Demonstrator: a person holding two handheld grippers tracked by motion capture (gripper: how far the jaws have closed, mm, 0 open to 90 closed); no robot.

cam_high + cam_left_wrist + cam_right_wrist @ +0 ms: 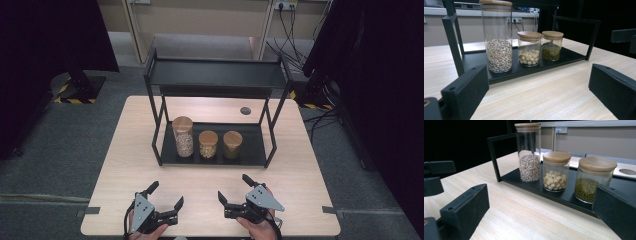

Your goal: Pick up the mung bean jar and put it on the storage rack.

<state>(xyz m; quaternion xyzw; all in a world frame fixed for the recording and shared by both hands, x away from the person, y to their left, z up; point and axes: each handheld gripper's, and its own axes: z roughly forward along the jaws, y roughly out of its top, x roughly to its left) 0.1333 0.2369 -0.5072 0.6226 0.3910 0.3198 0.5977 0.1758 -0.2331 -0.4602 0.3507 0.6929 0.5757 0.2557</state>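
Jaws of both grippers are spread wide and empty, held low over the near edge of the table (125, 150). Beyond the left gripper (162, 202) and right gripper (237, 192), three upright, wooden-lidded jars are lined along the rack's lower shelf (250, 145): tall grain jar (183, 136) left, lotus-seed jar (208, 144) middle, mung-bean jar (232, 144) right. The mung-bean jar is judged nearest the right gripper.

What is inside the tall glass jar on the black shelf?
The tall jar is about half full of small pale grains, with a wooden lid on top. What kind of grain cannot be told.
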